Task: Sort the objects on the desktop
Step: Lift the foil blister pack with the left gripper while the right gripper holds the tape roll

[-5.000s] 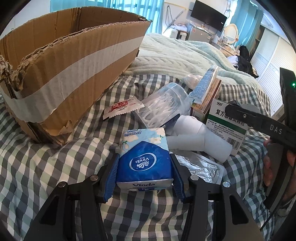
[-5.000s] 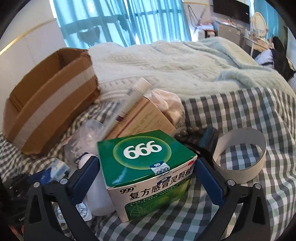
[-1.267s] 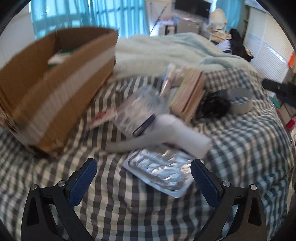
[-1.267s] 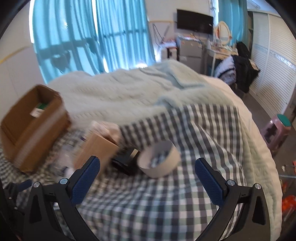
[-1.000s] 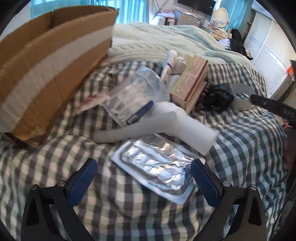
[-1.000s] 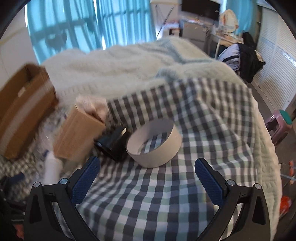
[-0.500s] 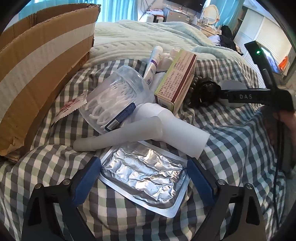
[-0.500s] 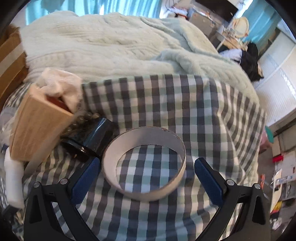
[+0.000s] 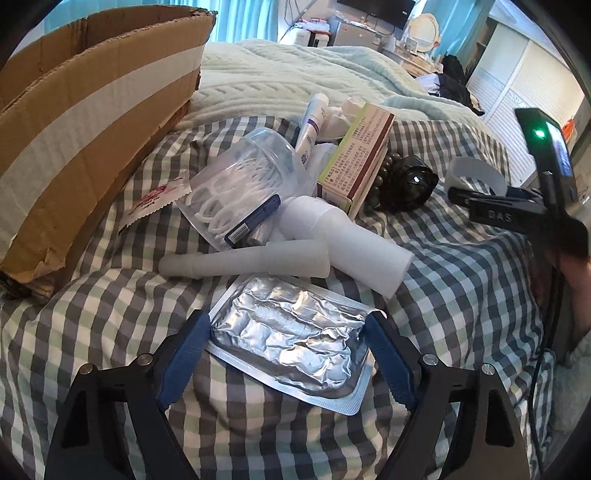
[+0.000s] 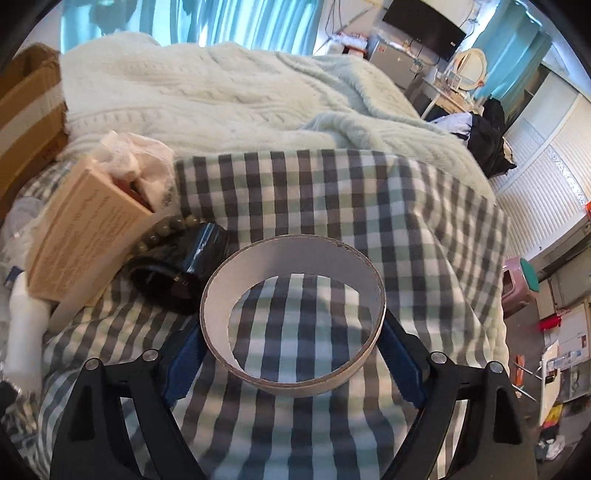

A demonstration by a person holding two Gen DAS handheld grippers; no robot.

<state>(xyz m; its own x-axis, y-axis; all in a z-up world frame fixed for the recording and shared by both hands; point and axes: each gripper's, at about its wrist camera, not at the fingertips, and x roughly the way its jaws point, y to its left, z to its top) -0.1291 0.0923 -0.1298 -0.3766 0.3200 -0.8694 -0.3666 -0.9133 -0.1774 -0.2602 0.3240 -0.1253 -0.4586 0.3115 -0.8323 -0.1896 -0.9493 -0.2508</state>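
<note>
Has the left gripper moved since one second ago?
Yes. The left gripper has advanced toward the cardboard box; its fingers now flank the foil blister pack.

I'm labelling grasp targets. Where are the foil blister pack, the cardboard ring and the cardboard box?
foil blister pack [image 9: 291, 338], left wrist view, middle of its crinkled foil.
cardboard ring [image 10: 295, 386], right wrist view, near outer wall.
cardboard box [image 9: 92, 107], left wrist view, taped side wall.

Bed w/ checked sheet [image 10: 332, 192] and pale knit blanket [image 10: 207, 92] bunched behind it. Blue curtains [image 10: 236, 22] at back, TV [image 10: 424, 26] on wall, round mirror [image 10: 469, 64] nearby. Pink stool [image 10: 521, 284] on floor, right of bed.
</note>
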